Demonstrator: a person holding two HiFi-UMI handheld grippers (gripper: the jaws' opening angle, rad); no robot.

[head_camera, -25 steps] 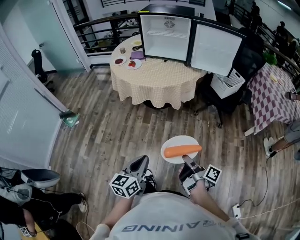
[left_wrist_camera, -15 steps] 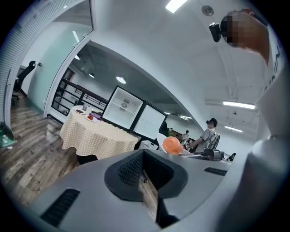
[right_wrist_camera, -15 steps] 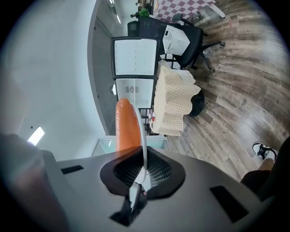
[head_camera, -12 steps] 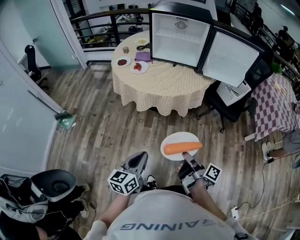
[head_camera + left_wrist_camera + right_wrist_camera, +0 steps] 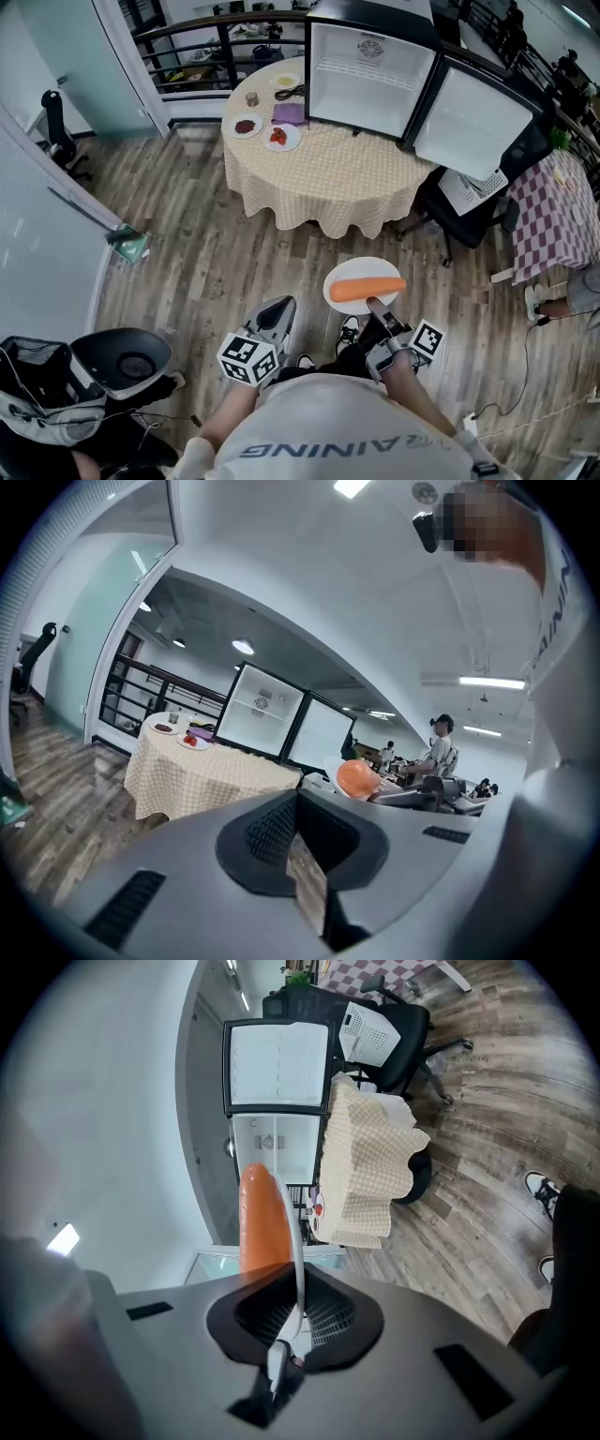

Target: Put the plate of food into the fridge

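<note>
- the right gripper is clamped on the near rim of a white plate, with its jaws pinched onto the thin edge.
- an orange carrot is laid across the plate, which is held level above the wooden floor, close in front of the person.
- the left gripper is held to the left of the plate, apart from it; its jaws are drawn together with nothing between them.
- a small fridge is seen at the far side, on a round table with a checked cloth; its door is swung open to the right.
- two small dishes are set on the table left of the fridge.
</note>
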